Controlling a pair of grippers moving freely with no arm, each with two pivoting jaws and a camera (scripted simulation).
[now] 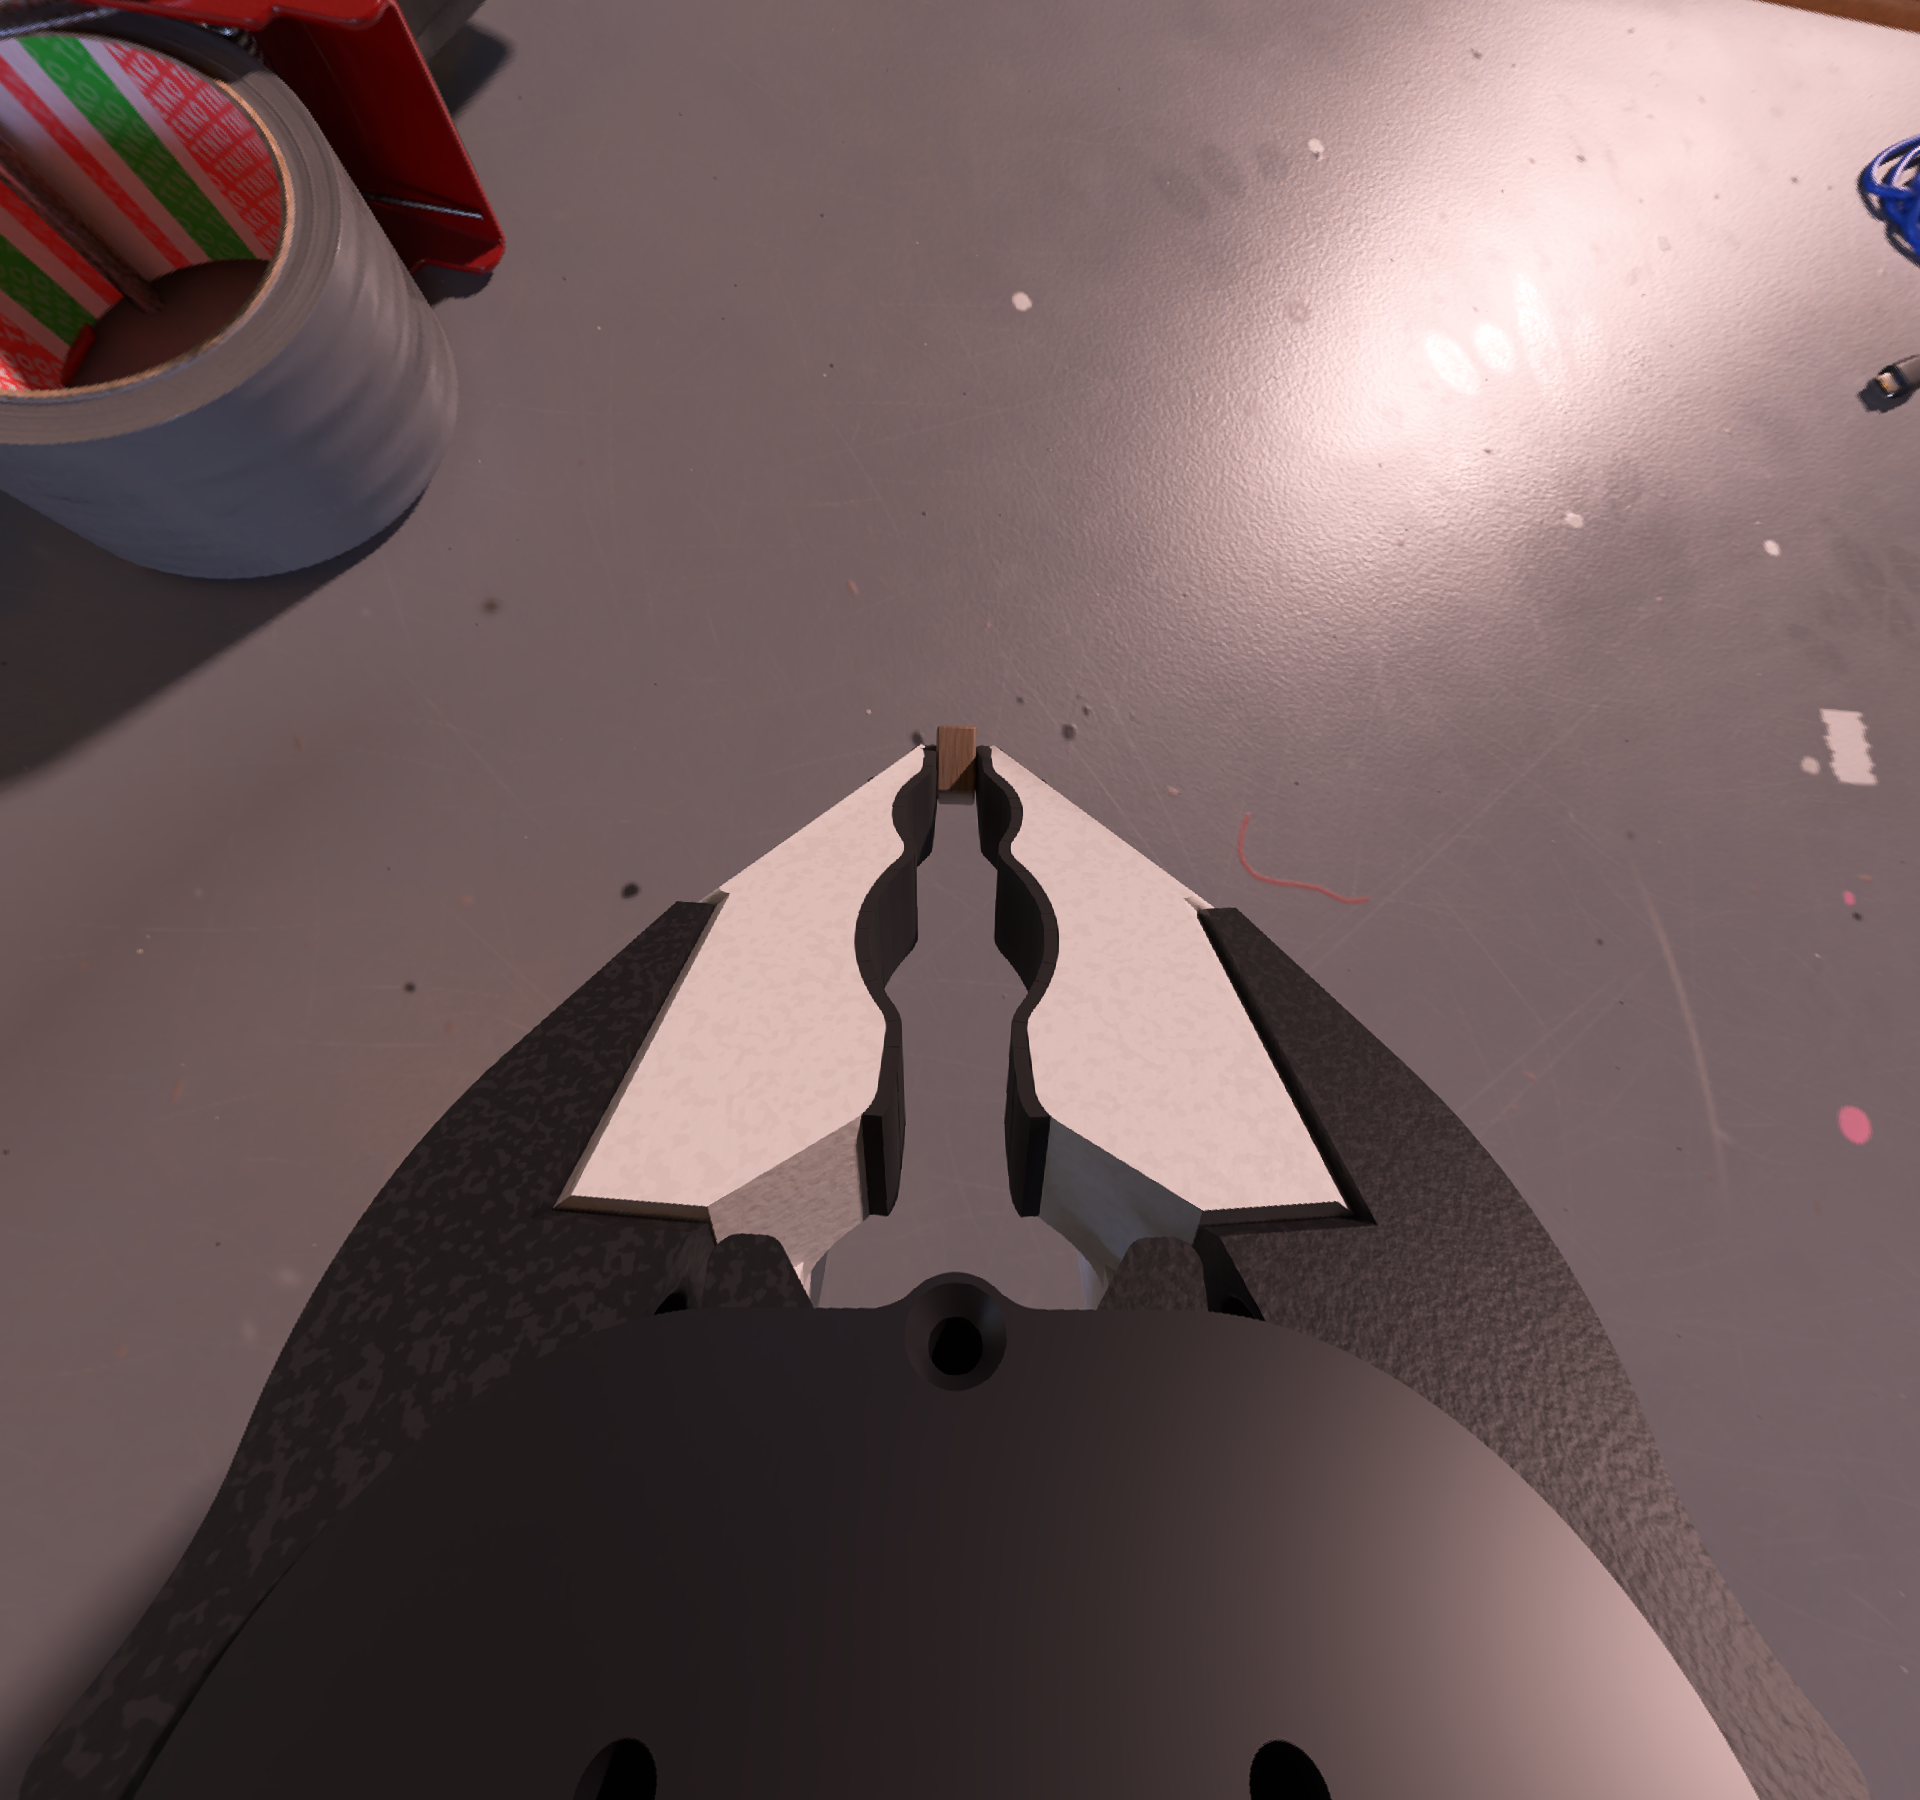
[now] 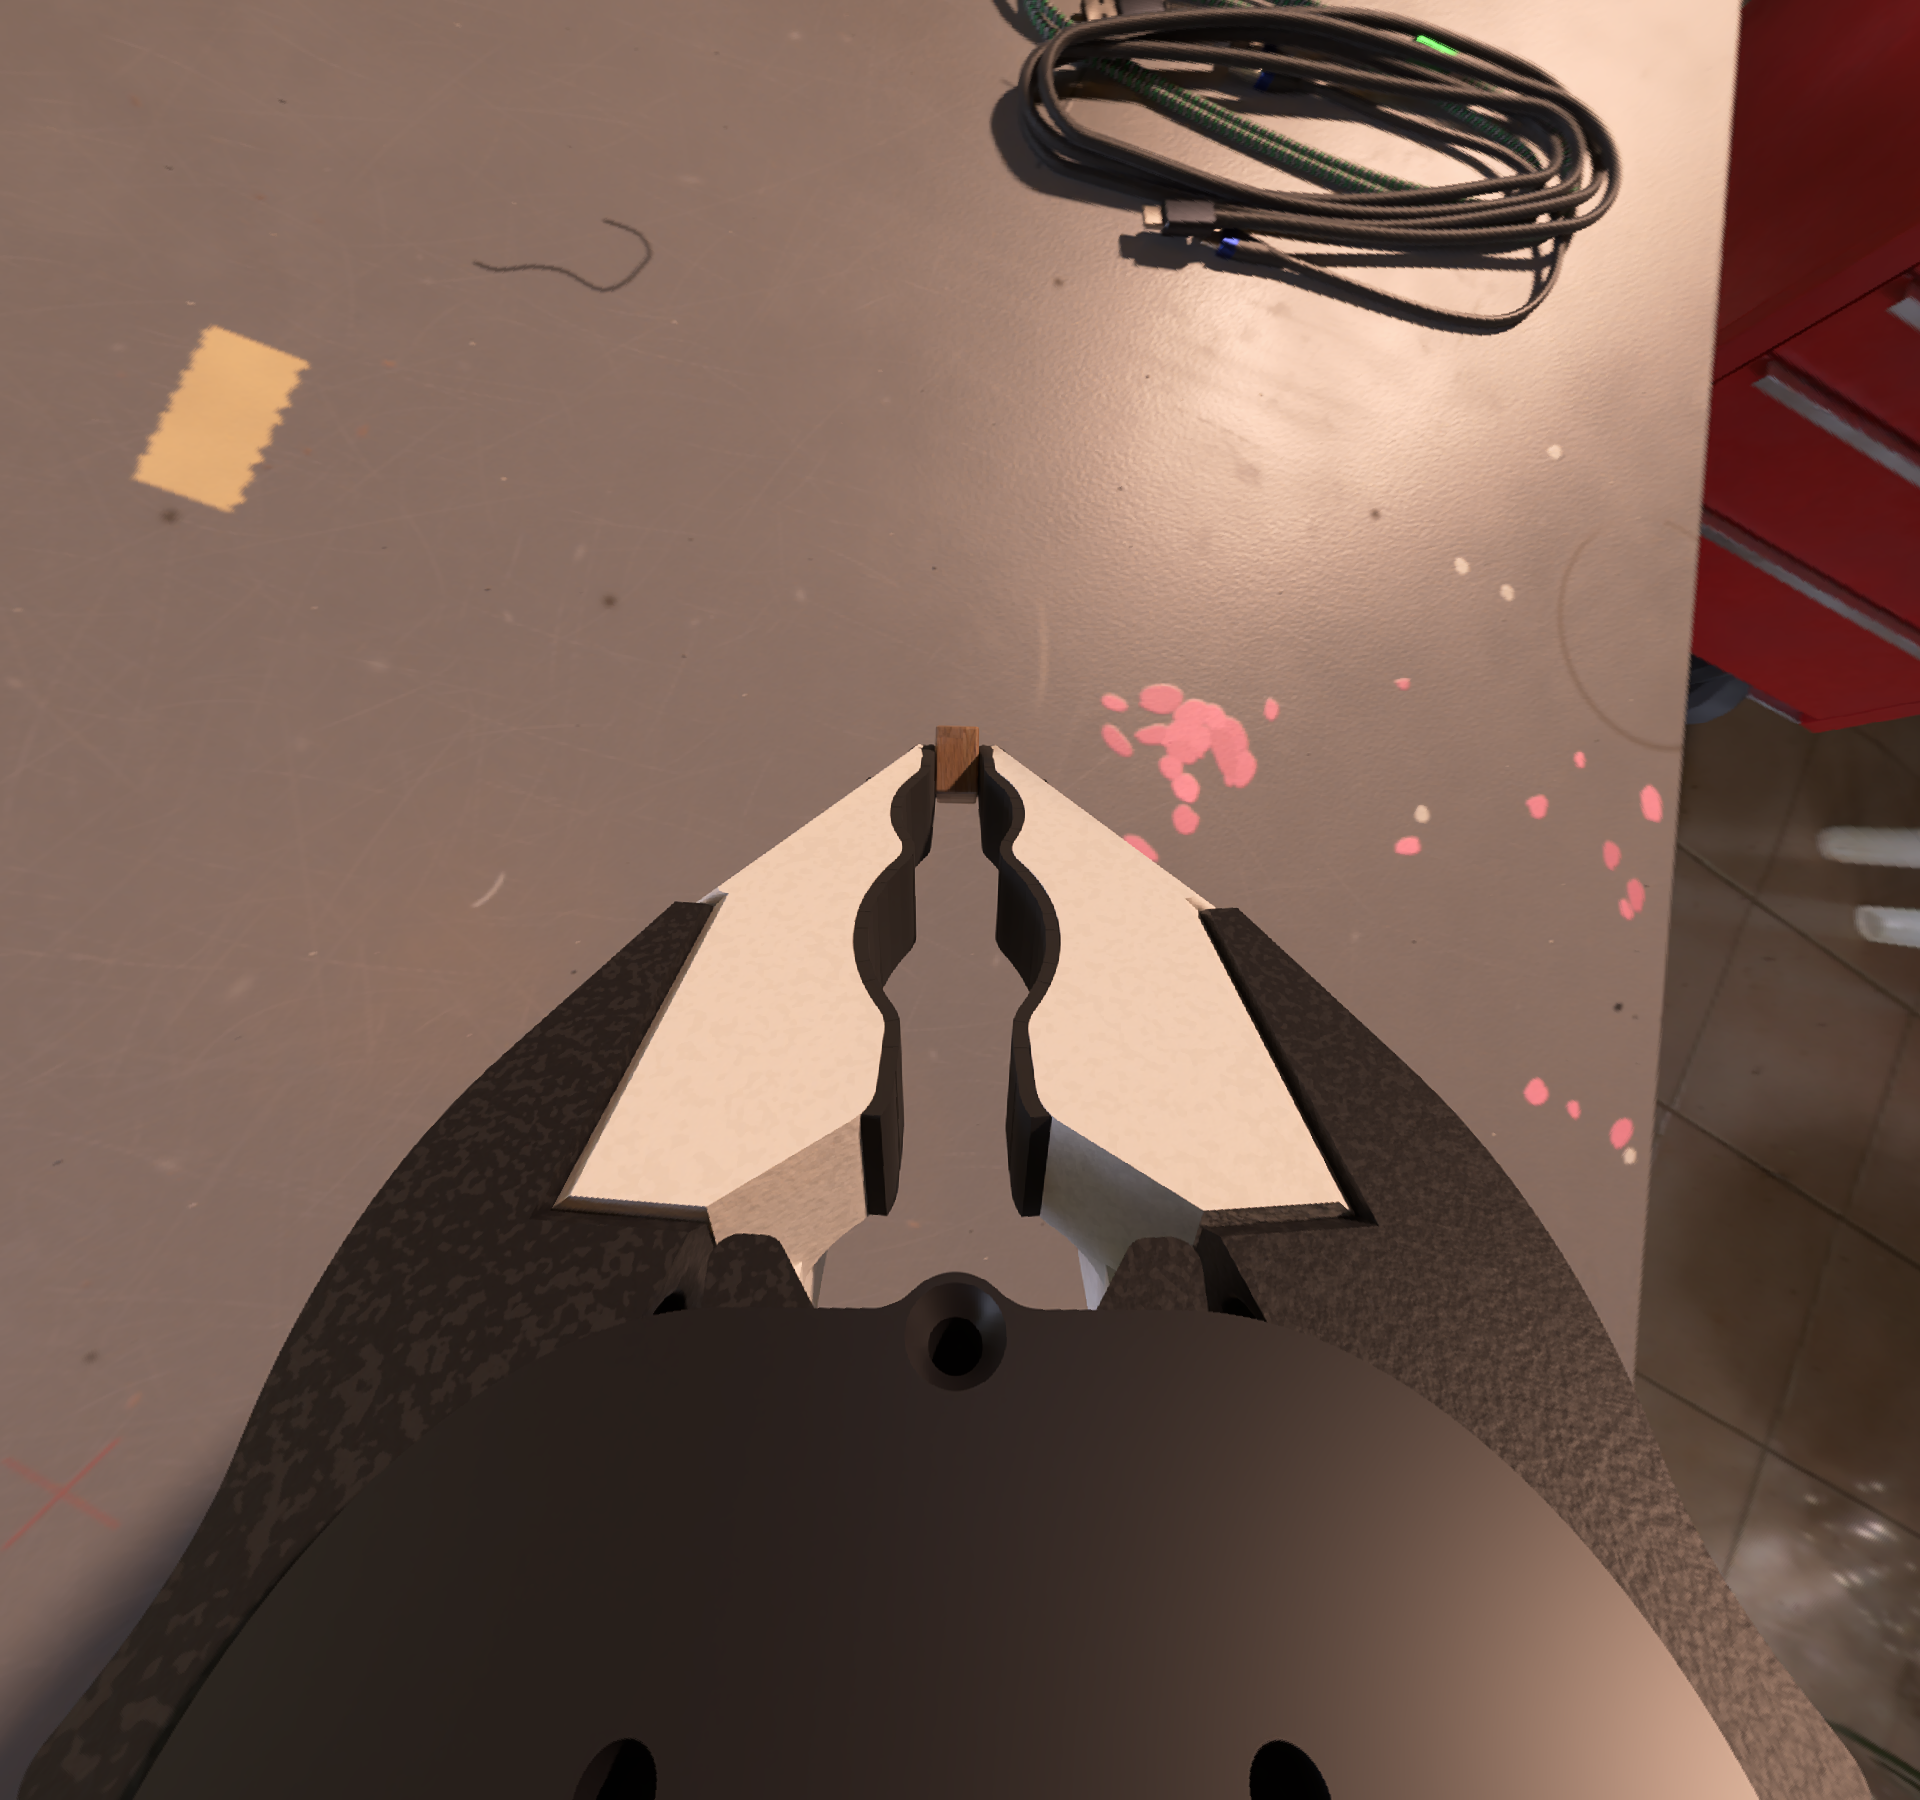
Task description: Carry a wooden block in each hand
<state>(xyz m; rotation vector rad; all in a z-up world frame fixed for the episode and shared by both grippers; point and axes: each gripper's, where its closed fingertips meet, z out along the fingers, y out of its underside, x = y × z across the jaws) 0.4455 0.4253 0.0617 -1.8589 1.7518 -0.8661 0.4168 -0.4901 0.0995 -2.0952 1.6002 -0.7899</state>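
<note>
2 wooden blocks (image 1: 956, 761) (image 2: 956, 759), both clamped

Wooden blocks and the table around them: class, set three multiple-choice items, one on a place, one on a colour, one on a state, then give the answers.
1. Where is the tape roll in the left wrist view?
A upper left
B lower right
C centre

2. What colour are the splashes beside the right gripper?
A blue
B pink
C yellow

3. How is the left gripper?
A wide open
B shut on a wooden block
C out of view

Answers: A, the roll fills that corner; B, pink spots on the table; B, fingertips pinch the block.
</note>
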